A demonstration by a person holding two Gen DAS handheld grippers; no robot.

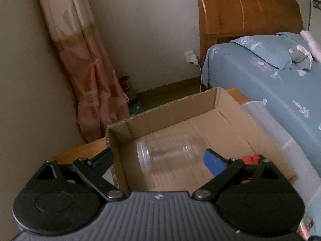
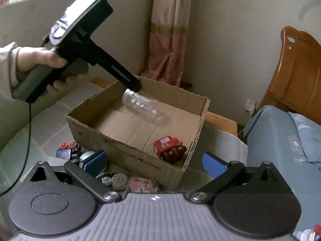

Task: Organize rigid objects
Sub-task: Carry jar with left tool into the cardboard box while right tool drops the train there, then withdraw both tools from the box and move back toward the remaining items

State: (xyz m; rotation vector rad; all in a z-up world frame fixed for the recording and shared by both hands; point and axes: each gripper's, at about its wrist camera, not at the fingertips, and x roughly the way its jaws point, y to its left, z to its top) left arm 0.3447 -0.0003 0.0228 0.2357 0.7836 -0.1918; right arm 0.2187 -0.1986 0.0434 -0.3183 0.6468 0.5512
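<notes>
Gaping wide, both tongs [image 1: 158, 158] [image 2: 154, 161] grip nothing; clear jar [image 1: 166, 154] lies blurred inside cardboard box [image 1: 230, 108].

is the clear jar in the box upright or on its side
On its side. The clear jar shows its length running across the cardboard box, open mouth facing sideways; motion blur hides whether it has settled on the floor yet.

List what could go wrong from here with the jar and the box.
1. The clear jar is on its side between the left gripper's open jaws, so it may roll across the cardboard box floor, perhaps into the red toy train.
2. It has no lid and blurs against the cardboard, so it is easy to misjudge.
3. Small items crowd the box's near wall under the open right gripper and could be knocked.
</notes>
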